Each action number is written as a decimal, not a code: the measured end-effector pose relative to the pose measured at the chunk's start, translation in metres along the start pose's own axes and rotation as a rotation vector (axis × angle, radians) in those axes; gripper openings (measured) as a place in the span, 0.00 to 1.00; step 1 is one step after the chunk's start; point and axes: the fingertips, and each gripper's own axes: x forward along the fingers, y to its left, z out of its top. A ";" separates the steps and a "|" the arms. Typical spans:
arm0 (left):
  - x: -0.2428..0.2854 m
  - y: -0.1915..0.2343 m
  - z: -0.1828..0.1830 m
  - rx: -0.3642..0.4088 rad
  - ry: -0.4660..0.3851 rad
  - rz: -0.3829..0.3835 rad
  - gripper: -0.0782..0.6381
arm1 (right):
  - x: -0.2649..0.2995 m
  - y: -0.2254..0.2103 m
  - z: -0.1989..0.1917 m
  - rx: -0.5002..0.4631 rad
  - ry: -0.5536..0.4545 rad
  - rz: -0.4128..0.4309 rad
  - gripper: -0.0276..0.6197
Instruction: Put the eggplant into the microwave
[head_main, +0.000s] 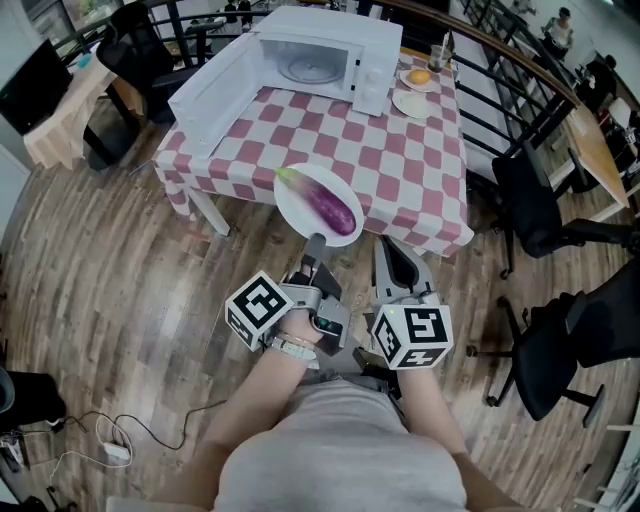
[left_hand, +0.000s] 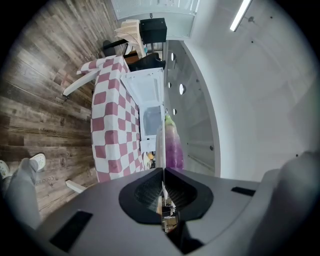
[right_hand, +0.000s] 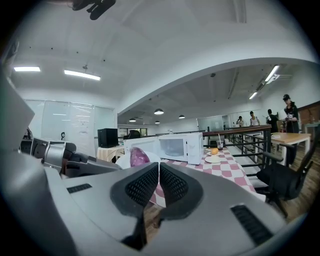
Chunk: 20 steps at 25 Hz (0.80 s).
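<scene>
A purple eggplant (head_main: 331, 205) lies on a white plate (head_main: 295, 203) held in the air just before the front edge of the checked table (head_main: 410, 170). My left gripper (head_main: 314, 243) is shut on the plate's near rim. In the left gripper view the plate (left_hand: 160, 142) shows edge-on with the eggplant (left_hand: 173, 145) beside it. My right gripper (head_main: 386, 250) is shut and empty, just right of the plate. The white microwave (head_main: 330, 50) stands at the table's far side, its door (head_main: 215, 92) swung open to the left. From the right gripper view, the eggplant (right_hand: 138, 156) and microwave (right_hand: 175, 146) lie ahead.
Two small plates, one with an orange item (head_main: 419, 77), sit right of the microwave. Black office chairs (head_main: 545, 215) stand to the right of the table, with a dark railing (head_main: 520, 70) behind. A cable and power strip (head_main: 112, 450) lie on the wooden floor at lower left.
</scene>
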 end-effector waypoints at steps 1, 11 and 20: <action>0.004 0.000 0.002 0.001 0.000 0.002 0.13 | 0.006 -0.002 0.000 0.005 0.000 0.003 0.09; 0.051 0.003 0.036 0.006 -0.028 0.012 0.13 | 0.077 -0.011 0.006 0.015 0.009 0.062 0.09; 0.105 0.004 0.060 0.003 -0.048 0.020 0.13 | 0.134 -0.037 0.015 0.026 0.014 0.078 0.09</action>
